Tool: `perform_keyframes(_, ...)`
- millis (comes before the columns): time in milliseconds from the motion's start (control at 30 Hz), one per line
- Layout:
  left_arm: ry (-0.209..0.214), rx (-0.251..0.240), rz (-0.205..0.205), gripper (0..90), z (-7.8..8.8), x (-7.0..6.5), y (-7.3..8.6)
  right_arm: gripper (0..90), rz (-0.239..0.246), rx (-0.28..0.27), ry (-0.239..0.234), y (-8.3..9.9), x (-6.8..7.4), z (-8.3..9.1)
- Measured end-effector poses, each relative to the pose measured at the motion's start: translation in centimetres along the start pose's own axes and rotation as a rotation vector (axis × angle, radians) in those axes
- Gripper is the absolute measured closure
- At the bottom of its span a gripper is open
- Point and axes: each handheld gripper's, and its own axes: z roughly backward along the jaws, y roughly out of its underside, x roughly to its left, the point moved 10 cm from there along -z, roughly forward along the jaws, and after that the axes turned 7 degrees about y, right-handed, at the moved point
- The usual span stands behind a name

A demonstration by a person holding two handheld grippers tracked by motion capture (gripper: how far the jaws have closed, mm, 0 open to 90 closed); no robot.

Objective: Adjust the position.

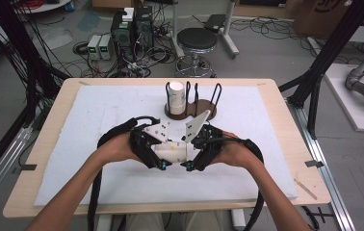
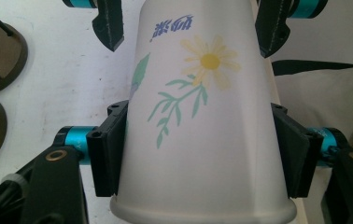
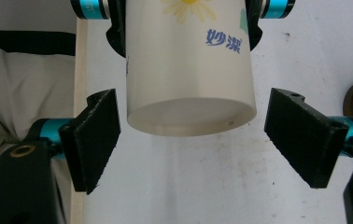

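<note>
High view: paper cup (image 1: 173, 151) clamped by left gripper (image 1: 162, 165); right gripper (image 1: 186, 166) at 3 o'clock, jaws apart. Risk: crushing.

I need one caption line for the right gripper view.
Open right gripper flanking the base of a daisy-printed paper cup.

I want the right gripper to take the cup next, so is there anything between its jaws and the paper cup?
Nothing visible. In the right gripper view the right gripper stands open, its jaws on either side of the base end of the paper cup with bare gaps to both pads. The left gripper clamps the cup nearer its rim, clear of that end.
</note>
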Motion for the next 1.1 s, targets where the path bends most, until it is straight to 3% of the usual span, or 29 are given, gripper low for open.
perform_keyframes(267, 0.002, -0.002, 0.006, 30.0, -0.2, 0.0, 0.0, 27.3, 0.008, 0.004, -0.019, -0.3, 0.3, -0.3)
perform_keyframes(333, 0.001, 0.003, 0.003, 30.1, -0.2, -0.1, 0.0, 35.4, 0.018, 0.007, -0.021, -0.4, 0.4, -0.3)
perform_keyframes(600, 0.006, -0.006, -0.005, 28.5, -0.2, -0.1, 0.0, 37.2, 0.023, 0.008, -0.012, -0.5, 0.3, -0.4)
perform_keyframes(733, 0.017, -0.037, -0.018, 14.2, -0.2, -0.3, -0.5, 37.1, 0.024, 0.016, -0.017, -0.3, 0.4, -0.4)
perform_keyframes(900, 0.019, -0.04, -0.015, 14.1, -0.1, -0.2, -0.5, 37.1, 0.022, 0.015, -0.019, -0.3, 0.3, -0.5)
perform_keyframes(1100, 0.0, -0.094, -0.005, 14.0, 0.8, 0.0, -0.7, 37.1, 0.01, 0.013, -0.017, -0.1, 0.2, -0.3)
